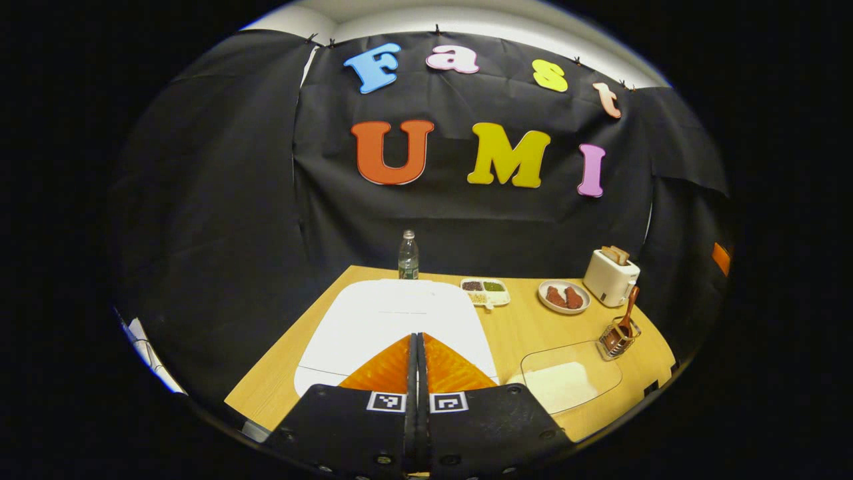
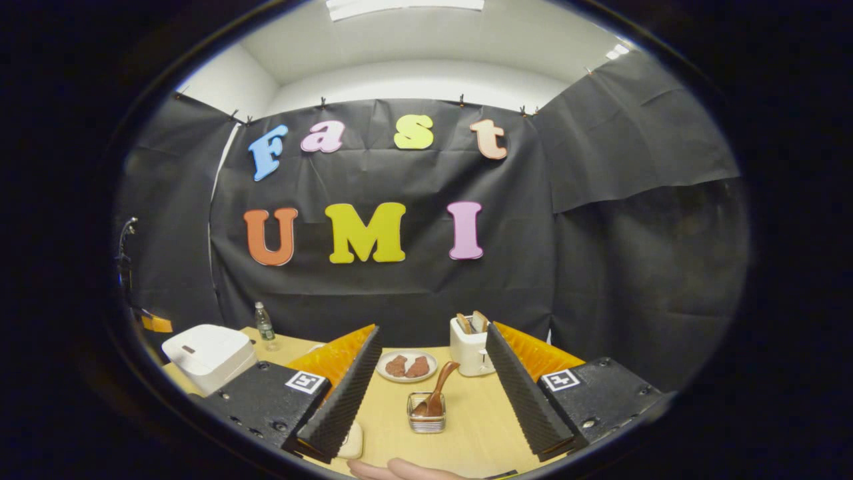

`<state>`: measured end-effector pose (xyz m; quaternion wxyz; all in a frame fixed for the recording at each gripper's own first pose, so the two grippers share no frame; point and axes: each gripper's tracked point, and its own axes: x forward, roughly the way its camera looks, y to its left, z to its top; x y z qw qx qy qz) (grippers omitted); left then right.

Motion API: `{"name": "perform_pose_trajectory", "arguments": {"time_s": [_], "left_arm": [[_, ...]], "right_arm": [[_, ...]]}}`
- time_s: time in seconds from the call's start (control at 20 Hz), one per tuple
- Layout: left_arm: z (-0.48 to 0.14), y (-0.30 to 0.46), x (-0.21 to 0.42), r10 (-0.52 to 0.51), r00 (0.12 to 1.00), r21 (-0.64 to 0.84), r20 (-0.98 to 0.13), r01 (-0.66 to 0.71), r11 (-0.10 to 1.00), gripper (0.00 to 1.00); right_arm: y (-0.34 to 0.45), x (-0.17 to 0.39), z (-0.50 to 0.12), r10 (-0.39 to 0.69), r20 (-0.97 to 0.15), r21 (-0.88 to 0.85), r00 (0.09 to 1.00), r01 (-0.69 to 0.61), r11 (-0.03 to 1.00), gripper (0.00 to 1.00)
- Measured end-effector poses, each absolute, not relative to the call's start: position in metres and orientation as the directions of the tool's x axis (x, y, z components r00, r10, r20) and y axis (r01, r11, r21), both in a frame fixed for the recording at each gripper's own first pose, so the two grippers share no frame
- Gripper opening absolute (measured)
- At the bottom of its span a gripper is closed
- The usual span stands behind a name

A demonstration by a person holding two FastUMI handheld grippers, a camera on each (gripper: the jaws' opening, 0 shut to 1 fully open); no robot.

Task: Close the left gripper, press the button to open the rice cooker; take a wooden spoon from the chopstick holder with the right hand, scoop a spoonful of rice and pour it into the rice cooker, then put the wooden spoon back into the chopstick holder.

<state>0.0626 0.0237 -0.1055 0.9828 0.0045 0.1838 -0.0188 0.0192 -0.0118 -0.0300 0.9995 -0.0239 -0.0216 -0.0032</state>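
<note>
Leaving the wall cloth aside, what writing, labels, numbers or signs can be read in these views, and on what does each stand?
No text can be read.
water bottle: label too small to read.
rice cooker: faint marks on the lid, too blurred to read.
left claw and right claw: square markers, coded patterns and no words.

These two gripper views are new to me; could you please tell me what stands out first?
In the left gripper view, the left tongs are shut and hang over the closed white rice cooker, near a clear tray of rice. In the right gripper view, the right tongs stand wide open, framing the wooden spoon upright in its chopstick holder, before a toaster.
</note>
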Motion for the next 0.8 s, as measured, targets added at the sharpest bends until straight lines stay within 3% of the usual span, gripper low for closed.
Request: {"name": "perform_pose_trajectory", "arguments": {"time_s": [0.05, 0.1, 0.15, 0.2, 0.45, 0.5, 0.6, 0.8], "left_arm": [[-0.113, 0.026, 0.067, -0.033, 0.922, 0.002, -0.386, 0.037, 0.999, 0.00], [-0.120, 0.029, 0.071, -0.026, 0.913, 0.004, -0.406, 0.030, 1.000, 0.00], [-0.126, 0.033, 0.074, -0.009, 0.909, 0.017, -0.416, 0.018, 1.000, 0.00], [-0.129, 0.037, 0.079, 0.000, 0.909, 0.030, -0.417, 0.013, 0.999, 0.00], [-0.154, 0.036, 0.085, -0.015, 0.878, 0.005, -0.478, 0.020, 1.000, 0.00], [-0.160, 0.036, 0.084, -0.016, 0.871, 0.003, -0.492, 0.020, 1.000, 0.00], [-0.162, 0.035, 0.083, -0.012, 0.864, -0.002, -0.504, 0.013, 1.000, 0.00], [-0.167, 0.035, 0.084, -0.045, 0.839, -0.098, -0.543, -0.010, 0.995, 0.00]], "right_arm": [[-0.013, 0.020, -0.033, -0.006, 0.039, -0.052, 0.999, 0.008, 0.999, 0.96], [-0.014, 0.021, -0.037, -0.006, 0.027, -0.051, 1.000, 0.007, 0.999, 1.00], [-0.016, 0.021, -0.042, -0.010, 0.017, -0.041, 1.000, 0.011, 0.999, 0.96], [-0.018, 0.021, -0.044, -0.017, 0.010, -0.033, 1.000, 0.017, 0.999, 1.00], [-0.018, 0.017, -0.044, -0.015, 0.035, -0.069, 0.999, 0.017, 0.997, 1.00], [-0.017, 0.017, -0.044, -0.011, 0.035, -0.075, 0.999, 0.013, 0.997, 0.96], [-0.020, 0.017, -0.043, -0.020, 0.037, -0.073, 0.999, 0.022, 0.997, 1.00], [-0.014, 0.019, -0.048, -0.004, 0.020, -0.065, 1.000, 0.005, 0.998, 0.96]]}}
